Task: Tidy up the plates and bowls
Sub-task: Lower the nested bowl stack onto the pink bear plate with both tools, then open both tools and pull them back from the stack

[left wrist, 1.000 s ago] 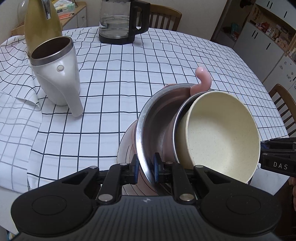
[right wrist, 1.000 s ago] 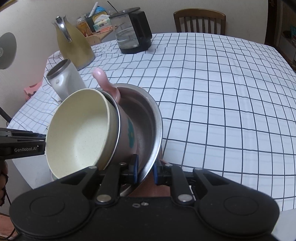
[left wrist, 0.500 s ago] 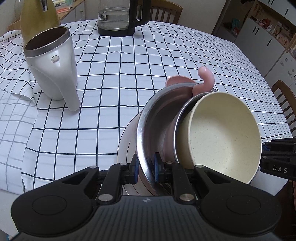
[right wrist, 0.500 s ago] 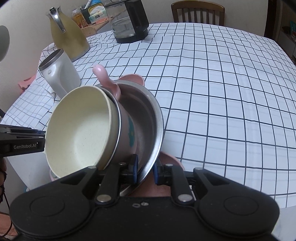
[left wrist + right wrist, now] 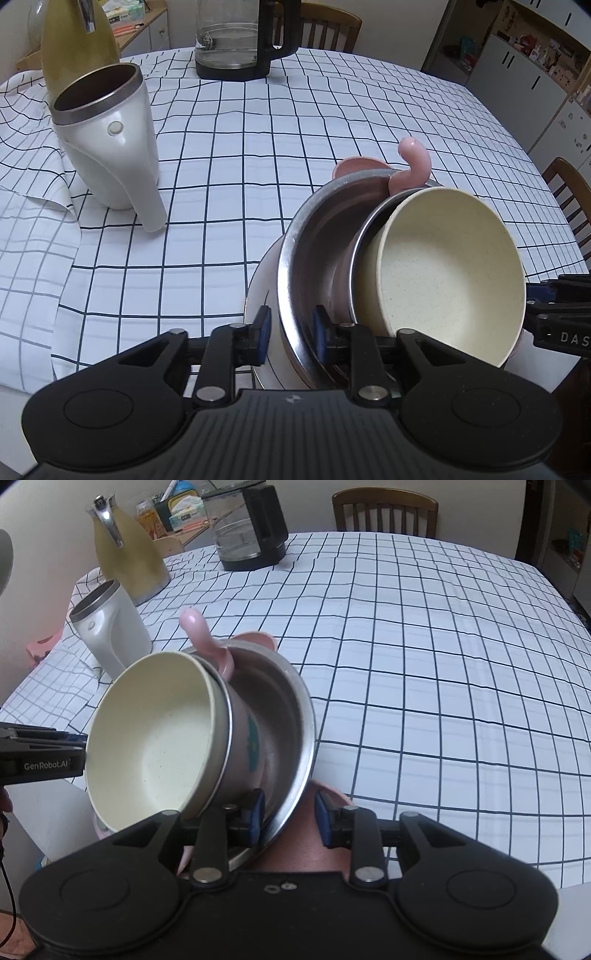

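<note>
A steel bowl (image 5: 314,236) (image 5: 284,709) sits tilted on stacked plates, a white plate (image 5: 258,295) and a pink plate (image 5: 255,638). Inside it rests a pink cup with a curled handle (image 5: 415,166) (image 5: 201,635), and a cream bowl (image 5: 447,273) (image 5: 155,738) nests in the cup. My left gripper (image 5: 291,334) straddles the steel rim on one side. My right gripper (image 5: 289,818) straddles it on the other. Both jaws are opening, with the rim still between them and gaps beside the pads.
On the checked tablecloth stand a white jug with a steel rim (image 5: 107,140), a yellow-green pitcher (image 5: 74,48) and a glass kettle (image 5: 236,40). Wooden chairs (image 5: 384,509) ring the table. The table's front edge lies just under the stack.
Both grippers were shut on the steel bowl's rim; their jaws have now parted from it. The stack of dishes keeps its tilted place.
</note>
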The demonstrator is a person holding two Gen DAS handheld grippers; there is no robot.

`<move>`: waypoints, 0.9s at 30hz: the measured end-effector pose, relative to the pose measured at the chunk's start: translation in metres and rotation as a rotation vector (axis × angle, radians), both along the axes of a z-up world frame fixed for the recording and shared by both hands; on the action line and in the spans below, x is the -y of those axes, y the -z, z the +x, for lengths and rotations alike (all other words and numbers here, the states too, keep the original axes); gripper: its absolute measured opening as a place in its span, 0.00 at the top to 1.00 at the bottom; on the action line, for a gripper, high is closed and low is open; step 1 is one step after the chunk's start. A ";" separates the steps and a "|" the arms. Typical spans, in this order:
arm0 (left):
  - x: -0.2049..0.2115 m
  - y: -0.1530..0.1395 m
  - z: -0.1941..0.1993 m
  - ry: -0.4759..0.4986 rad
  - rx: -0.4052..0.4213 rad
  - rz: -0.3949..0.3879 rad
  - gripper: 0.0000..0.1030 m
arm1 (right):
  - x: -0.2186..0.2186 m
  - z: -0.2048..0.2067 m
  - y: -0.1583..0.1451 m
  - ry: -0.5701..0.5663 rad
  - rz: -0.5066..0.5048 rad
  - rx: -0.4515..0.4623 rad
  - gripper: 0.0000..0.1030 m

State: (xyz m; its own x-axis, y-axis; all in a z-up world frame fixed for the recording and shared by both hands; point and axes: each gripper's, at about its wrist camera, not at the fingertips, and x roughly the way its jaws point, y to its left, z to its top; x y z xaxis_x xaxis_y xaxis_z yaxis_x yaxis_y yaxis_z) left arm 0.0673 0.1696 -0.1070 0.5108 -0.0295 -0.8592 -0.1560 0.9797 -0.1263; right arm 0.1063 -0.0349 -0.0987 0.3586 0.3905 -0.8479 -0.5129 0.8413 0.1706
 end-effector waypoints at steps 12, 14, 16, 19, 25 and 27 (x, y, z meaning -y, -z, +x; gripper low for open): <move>0.003 -0.030 -0.025 -0.086 0.092 0.065 0.42 | 0.018 -0.013 -0.026 -0.009 0.075 0.077 0.48; 0.007 -0.037 -0.031 -0.102 0.104 0.071 0.42 | 0.021 -0.015 -0.030 -0.022 0.092 0.086 0.45; 0.012 -0.044 -0.037 -0.110 0.121 0.083 0.40 | 0.025 -0.018 -0.037 -0.037 0.112 0.101 0.38; 0.023 -0.053 -0.048 -0.115 0.152 0.111 0.34 | 0.029 -0.027 -0.049 -0.069 0.137 0.135 0.35; 0.047 -0.070 -0.069 -0.132 0.196 0.115 0.31 | 0.043 -0.045 -0.069 -0.122 0.182 0.197 0.22; 0.055 -0.077 -0.076 -0.141 0.215 0.117 0.24 | 0.050 -0.051 -0.075 -0.129 0.197 0.208 0.20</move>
State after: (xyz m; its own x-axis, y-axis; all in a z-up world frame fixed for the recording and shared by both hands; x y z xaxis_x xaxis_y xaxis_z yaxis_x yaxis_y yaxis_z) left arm -0.0086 0.1142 -0.0297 0.6740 0.1475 -0.7238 -0.2735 0.9600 -0.0591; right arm 0.0552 -0.0846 -0.0232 0.4534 0.5934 -0.6651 -0.6543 0.7282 0.2037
